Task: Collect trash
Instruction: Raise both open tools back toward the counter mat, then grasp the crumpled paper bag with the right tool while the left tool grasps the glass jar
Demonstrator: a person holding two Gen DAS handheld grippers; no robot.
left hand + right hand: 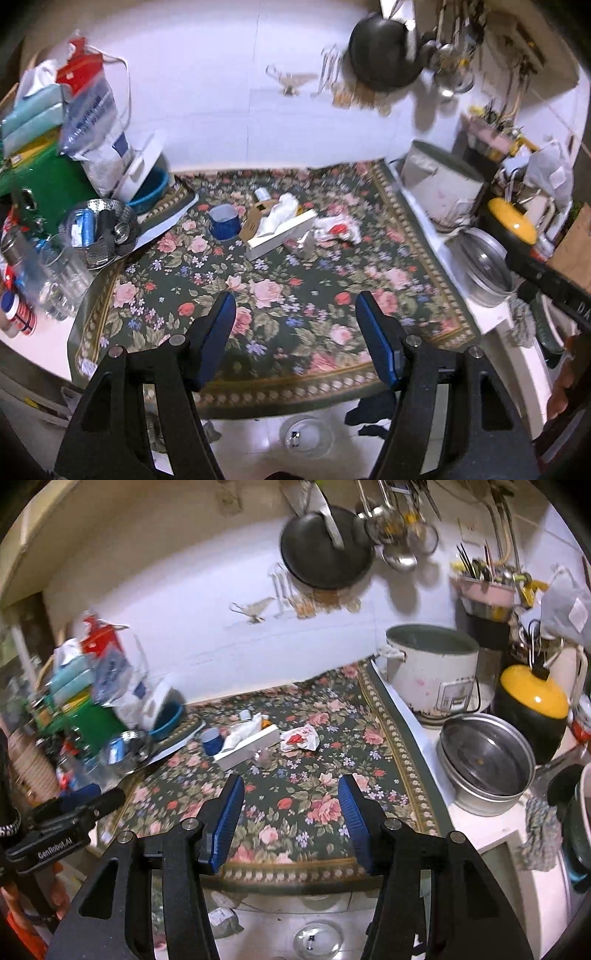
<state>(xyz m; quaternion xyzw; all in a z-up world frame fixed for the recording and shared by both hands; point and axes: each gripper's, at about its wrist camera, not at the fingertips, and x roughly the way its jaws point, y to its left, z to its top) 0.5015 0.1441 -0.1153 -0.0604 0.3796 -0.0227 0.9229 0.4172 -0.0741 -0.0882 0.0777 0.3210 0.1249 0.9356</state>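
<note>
A crumpled red-and-white wrapper point(338, 229) point(300, 738) lies on the floral tablecloth point(295, 314) point(295, 805), far side. Beside it are a white flat box point(282, 234) point(248, 745) with crumpled white tissue point(280, 210) point(242, 731) on it, a brown cardboard piece point(255, 218), a blue cup point(223, 221) point(213, 740) and a small clear plastic scrap point(304, 245) point(264, 757). My left gripper point(297, 304) and right gripper point(291, 788) are both open and empty, held above the near half of the cloth, well short of the trash.
Left: steel colander point(99, 230), glasses, green box point(48, 184), bags. Right: white rice cooker point(439, 192) point(432, 672), steel pot point(484, 760), yellow-lidded pot point(532, 709). A black pan point(327, 546) and utensils hang on the wall. A clear bowl point(317, 941) lies on the floor below the table edge.
</note>
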